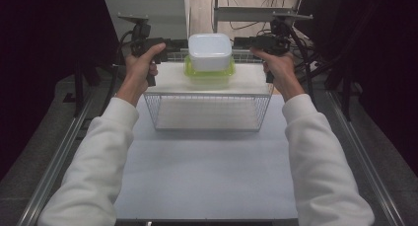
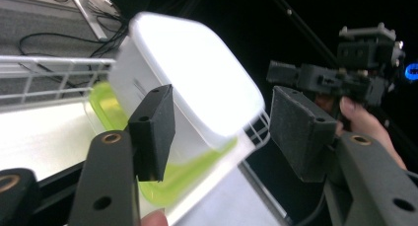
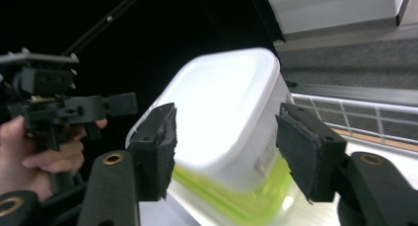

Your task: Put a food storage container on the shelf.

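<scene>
Upside-down white tub [image 1: 210, 51], translucent walls, lime-green lid [image 1: 209, 74] beneath

The tub [image 1: 210, 51] at the far middle is white, glowing almost blank under the light, and it stands upside down on a lime-green, see-through lid [image 1: 209, 74]. In the right gripper view the tub's [image 3: 231, 117] side carries a small patch of dark print. The shelf [image 1: 172, 78] under them is plain white, and the wire basket [image 1: 209, 112] below it is white mesh in a fine square grid. The table [image 1: 207, 171] nearer in is pale grey-white, with no pattern. Both sleeves [image 1: 98, 162] are white. The left gripper [image 1: 172, 44] and right gripper [image 1: 241, 42] are matt black; in the gripper views their pads [image 2: 153, 130] are black too, with brass-coloured rivets [image 2: 111, 137] on the arms. The surroundings are black, with grey floor strips at left and right.
</scene>
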